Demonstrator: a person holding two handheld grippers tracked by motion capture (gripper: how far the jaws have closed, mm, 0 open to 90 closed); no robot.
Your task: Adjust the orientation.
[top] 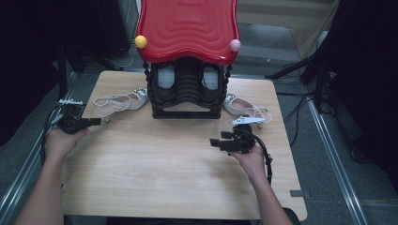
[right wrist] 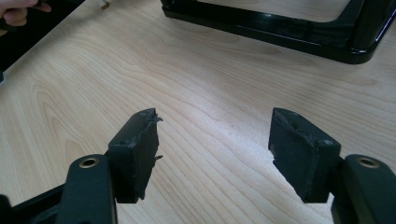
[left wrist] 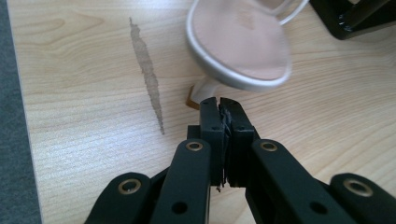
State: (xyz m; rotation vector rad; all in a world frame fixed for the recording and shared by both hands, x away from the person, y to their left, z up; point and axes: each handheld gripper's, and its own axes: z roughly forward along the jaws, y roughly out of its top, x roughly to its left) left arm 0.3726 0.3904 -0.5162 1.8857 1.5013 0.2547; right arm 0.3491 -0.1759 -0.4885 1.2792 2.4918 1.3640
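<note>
Two white high-heeled sandals lie on the wooden desk (top: 178, 173), one at each side of a black stand (top: 187, 96) that rises at the middle of the far edge and carries a wavy red top (top: 187, 28) with a yellow ball (top: 141, 41) and a pink ball (top: 235, 45) at its front corners.

One of them, the left sandal (top: 119, 102), lies near the far left corner, its straps toward the left edge and its other end toward the foot of the stand. Its partner, the right sandal (top: 244, 110), lies near the far right corner, just beside the stand's right foot.

At the left edge the left gripper (top: 96, 122) points across the desk toward the left sandal, held by the person's left hand (top: 61, 140). In the left gripper view its jaws are pressed together with nothing between them, and their tips sit just in front of the sandal's (left wrist: 243, 46) silver-rimmed sole and slim heel; whether they touch the heel I cannot tell. A grey streak (left wrist: 147, 74) marks the wood beside it.

Nearer the right edge the right gripper (top: 213, 142) points left over bare wood, held by the right hand (top: 253, 159), near the right sandal but apart from it. In the right gripper view its jaws stand wide apart and hold nothing, with the stand's black base (right wrist: 289, 30) beyond them.
</note>
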